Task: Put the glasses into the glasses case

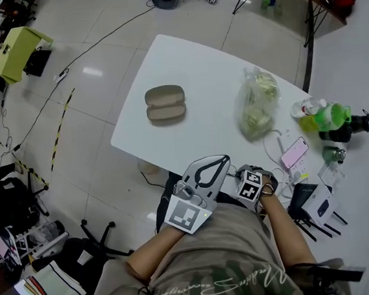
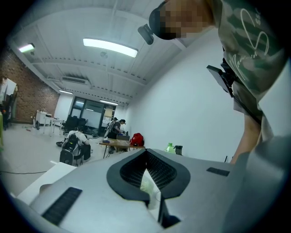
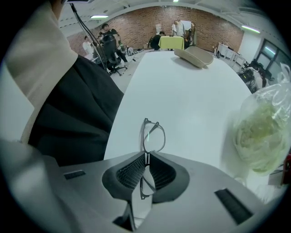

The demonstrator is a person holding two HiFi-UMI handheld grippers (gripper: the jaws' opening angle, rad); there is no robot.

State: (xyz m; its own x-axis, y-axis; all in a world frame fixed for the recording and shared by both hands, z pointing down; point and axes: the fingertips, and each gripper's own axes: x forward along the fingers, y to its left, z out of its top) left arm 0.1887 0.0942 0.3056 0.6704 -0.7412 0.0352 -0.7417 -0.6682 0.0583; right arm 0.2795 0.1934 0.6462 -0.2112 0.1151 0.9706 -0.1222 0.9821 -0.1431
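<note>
Thin dark-framed glasses (image 3: 153, 136) are pinched at the bridge by my right gripper (image 3: 148, 153), which is shut on them. One lens stands up past the jaw tips and the other lies between the pads. The open beige glasses case (image 3: 194, 56) lies far ahead on the white table (image 3: 182, 100); in the head view the glasses case (image 1: 165, 103) sits at the table's left part. My right gripper (image 1: 242, 173) hovers at the table's near edge, and the glasses are not visible from there. Beside it, my left gripper (image 1: 221, 160) is shut on nothing, its jaws (image 2: 146, 152) pointing across the room.
A clear plastic bag (image 1: 256, 101) of greenish stuff lies on the table's right part. A pink phone (image 1: 295, 152), green bottles (image 1: 328, 115) and cables crowd the right end. A black chair (image 3: 82, 113) stands at the table's near left edge.
</note>
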